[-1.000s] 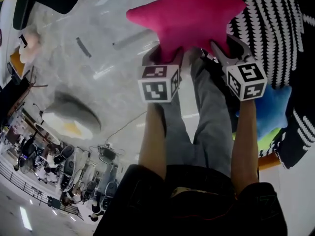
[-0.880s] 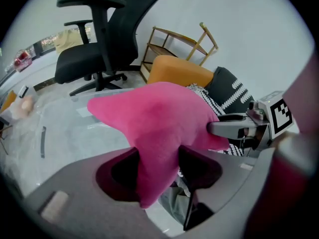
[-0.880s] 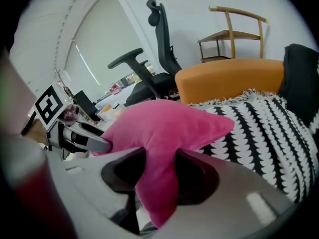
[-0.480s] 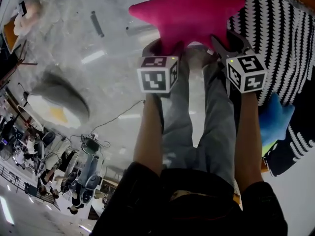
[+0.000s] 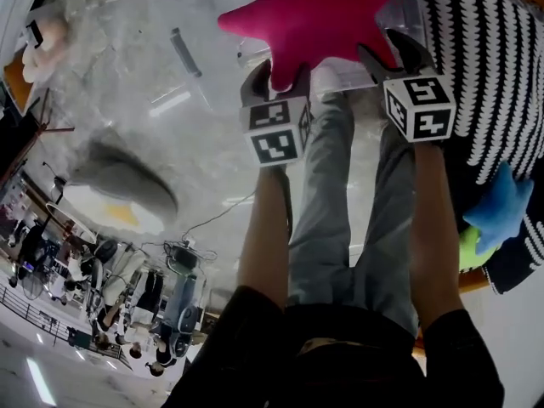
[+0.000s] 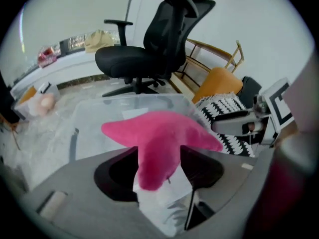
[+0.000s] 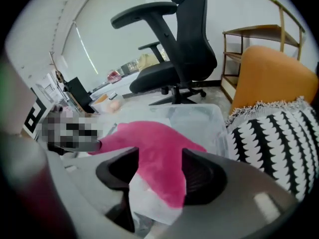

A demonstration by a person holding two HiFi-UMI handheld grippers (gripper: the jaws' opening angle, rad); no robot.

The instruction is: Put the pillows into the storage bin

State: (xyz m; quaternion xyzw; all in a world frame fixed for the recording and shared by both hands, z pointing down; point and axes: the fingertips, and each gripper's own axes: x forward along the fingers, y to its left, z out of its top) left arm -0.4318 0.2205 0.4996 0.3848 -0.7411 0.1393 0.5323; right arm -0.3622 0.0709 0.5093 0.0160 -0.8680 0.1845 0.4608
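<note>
Hanging over the clear storage bin (image 6: 164, 99), the pink star pillow (image 5: 319, 15) is carried between the two tongs, one of its lower points in each. The left tongs (image 5: 279, 73) point steeply down, and the left gripper view shows one pink arm of the star dropping straight through the gap, its sides touching both dark pads; these jaws have just been opening and stand fairly wide round the soft arm. The right tongs (image 5: 393, 51) hold the neighbouring arm in the same way: in the right gripper view the pink plush fills the space between the pads and touches both, and these jaws too have just been opening. The body of the star spreads out above and beyond the tips of both tongs, with the bin's transparent wall and a white label showing under it. Just to the right of the bin lies a black-and-white striped pillow (image 5: 484, 66), and lower at the right edge of the head view a blue star pillow (image 5: 501, 211) rests beside a green one (image 5: 472, 249). A fried-egg pillow (image 5: 119, 202) lies on the marbled floor (image 5: 127, 75) well apart to the left, and a black office chair (image 6: 154, 44) stands behind the bin.
</note>
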